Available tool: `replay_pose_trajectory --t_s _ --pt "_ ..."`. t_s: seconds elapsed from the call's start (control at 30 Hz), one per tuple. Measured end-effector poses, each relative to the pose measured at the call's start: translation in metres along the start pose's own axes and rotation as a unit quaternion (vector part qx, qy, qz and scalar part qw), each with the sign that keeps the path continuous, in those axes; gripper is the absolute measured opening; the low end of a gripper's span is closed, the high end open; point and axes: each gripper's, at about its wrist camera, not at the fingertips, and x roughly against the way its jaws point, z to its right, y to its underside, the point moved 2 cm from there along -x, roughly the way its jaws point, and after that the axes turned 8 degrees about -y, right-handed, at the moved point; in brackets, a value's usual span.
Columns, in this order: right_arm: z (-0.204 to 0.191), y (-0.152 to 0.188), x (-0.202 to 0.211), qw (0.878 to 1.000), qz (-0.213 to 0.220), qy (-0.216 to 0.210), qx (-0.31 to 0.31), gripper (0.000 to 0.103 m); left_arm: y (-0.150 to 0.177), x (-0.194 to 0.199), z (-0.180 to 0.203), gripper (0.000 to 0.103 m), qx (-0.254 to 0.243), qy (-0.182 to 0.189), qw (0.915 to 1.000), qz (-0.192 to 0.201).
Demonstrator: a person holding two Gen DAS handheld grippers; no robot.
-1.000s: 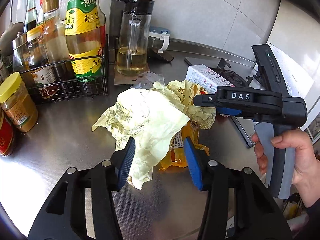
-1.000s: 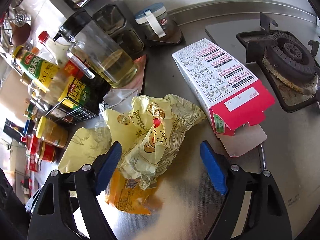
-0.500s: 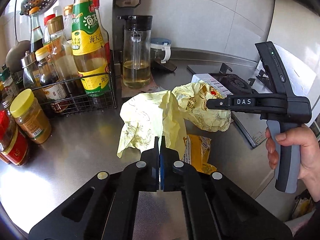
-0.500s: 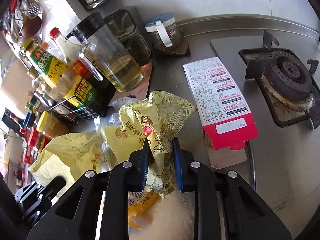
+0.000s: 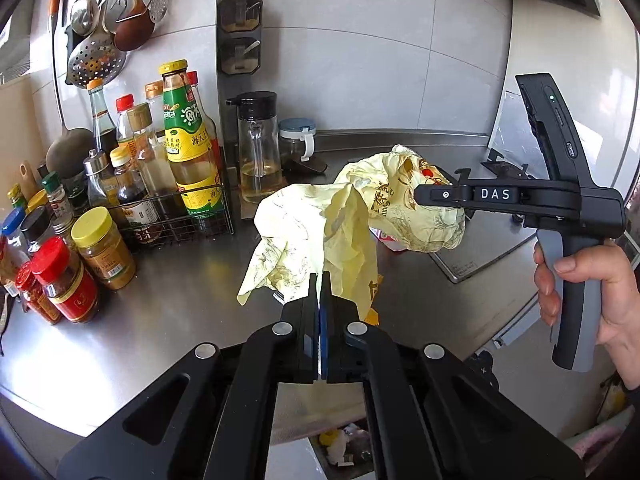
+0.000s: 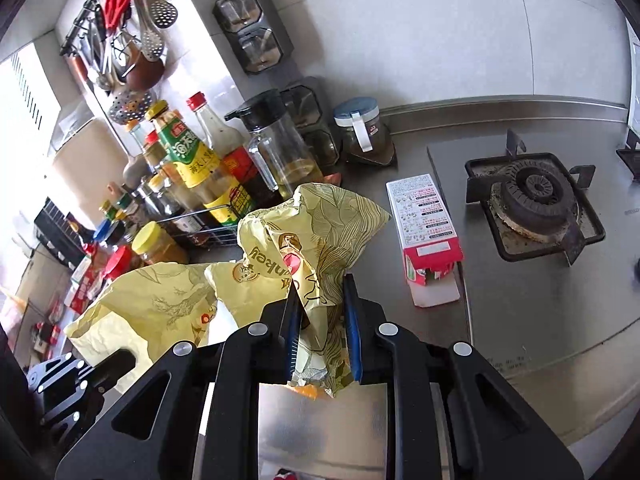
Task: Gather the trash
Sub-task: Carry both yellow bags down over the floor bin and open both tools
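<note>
My left gripper (image 5: 320, 280) is shut on a pale yellow crumpled wrapper (image 5: 304, 236) and holds it above the steel counter (image 5: 168, 320). My right gripper (image 6: 320, 292) is shut on a second yellow printed snack bag (image 6: 320, 232), also lifted; it shows in the left wrist view (image 5: 412, 208) beside the right gripper (image 5: 436, 194). The pale wrapper shows at the lower left of the right wrist view (image 6: 152, 312). An orange packet (image 5: 374, 296) lies on the counter, mostly hidden behind the wrappers. A red and white carton (image 6: 426, 236) lies on the counter next to the stove.
A wire rack of sauce bottles (image 5: 180, 184), jars (image 5: 104, 248) and a glass oil dispenser (image 5: 258, 156) stand at the left and back. A gas burner (image 6: 536, 200) is at the right. A bin with trash (image 5: 340, 444) shows below the counter edge.
Both grippers closed from open, the left on the pale wrapper and the right on the printed bag, and both lifted their pieces up off the counter. The orange packet stayed down.
</note>
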Motion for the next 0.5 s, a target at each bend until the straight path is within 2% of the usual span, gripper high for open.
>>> replay_pose_trajectory --t_s 0.23,0.5 --pt "-0.008 0.046 0.035 1.0 -0.017 -0.013 0.013 0.021 0.037 0.039 0.009 0.0 0.002 0.002 0.9999 -0.011" --pt "-0.017 0.121 0.049 0.996 -0.077 -0.026 0.023 0.021 0.09 0.064 0.009 0.0 0.025 0.005 0.9992 -0.031"
